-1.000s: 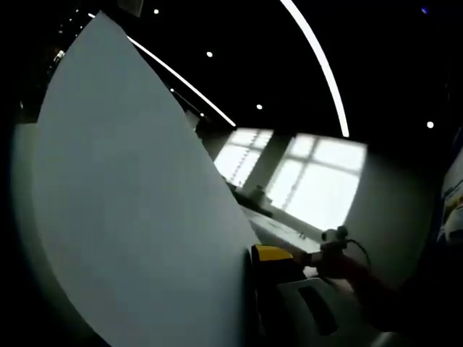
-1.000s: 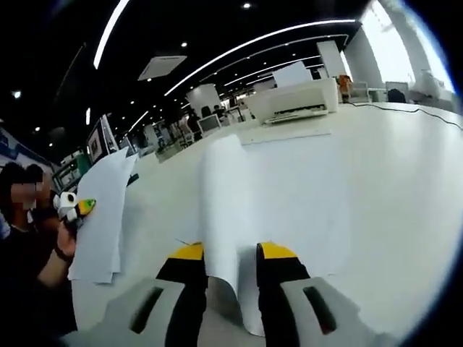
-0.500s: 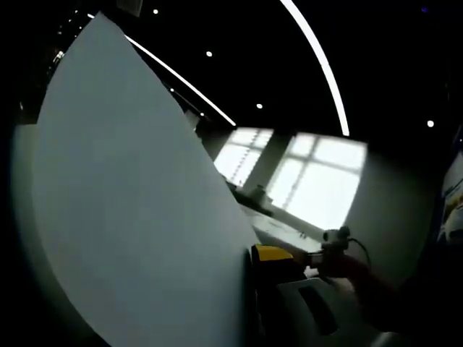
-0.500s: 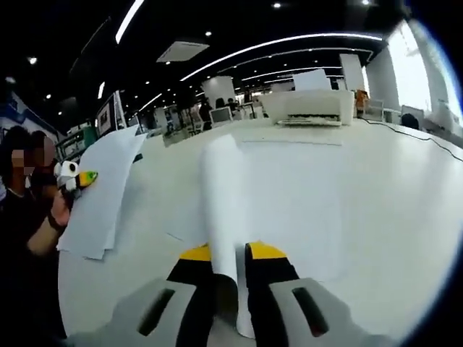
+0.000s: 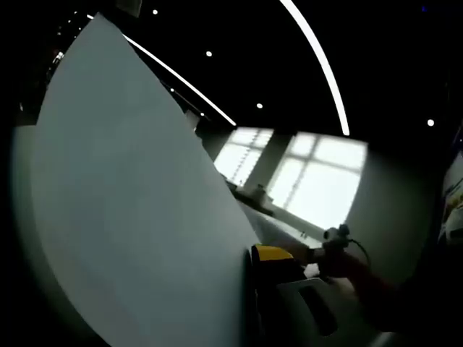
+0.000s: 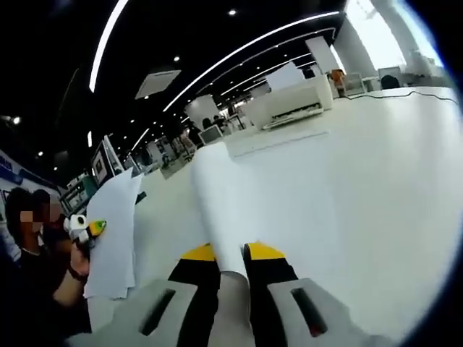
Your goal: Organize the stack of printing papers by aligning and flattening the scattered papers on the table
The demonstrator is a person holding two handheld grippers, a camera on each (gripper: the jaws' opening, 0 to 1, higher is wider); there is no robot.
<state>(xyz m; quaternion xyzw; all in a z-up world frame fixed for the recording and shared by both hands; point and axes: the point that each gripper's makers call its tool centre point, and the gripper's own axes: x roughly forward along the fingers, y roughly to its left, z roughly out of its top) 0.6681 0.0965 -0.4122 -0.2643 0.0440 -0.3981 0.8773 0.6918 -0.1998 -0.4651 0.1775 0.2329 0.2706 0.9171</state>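
Observation:
In the left gripper view a large white sheet of paper [image 5: 130, 210] stands upright close to the camera. It hides one jaw of my left gripper [image 5: 251, 254], whose yellow-tipped fingertip [image 5: 272, 253] presses against the sheet's edge. The right gripper view shows that same gripper [image 6: 85, 228] in a person's hand, shut on hanging sheets [image 6: 119, 231]. My right gripper [image 6: 231, 253] is shut on a curled white sheet [image 6: 217, 195] that rises from between its yellow tips above the white table [image 6: 376, 188]. My right gripper [image 5: 334, 236] also appears at the right of the left gripper view.
A white printer [image 6: 293, 101] stands at the back of the table, with a flat sheet [image 6: 278, 134] lying before it. A cable [image 6: 416, 92] runs along the far right. A person [image 6: 43, 289] is at the left edge. Bright windows [image 5: 318, 181] lie beyond.
My right gripper's jaws have closed tighter on the curled sheet, and its view has tilted. The left gripper and its upright sheet have hardly moved.

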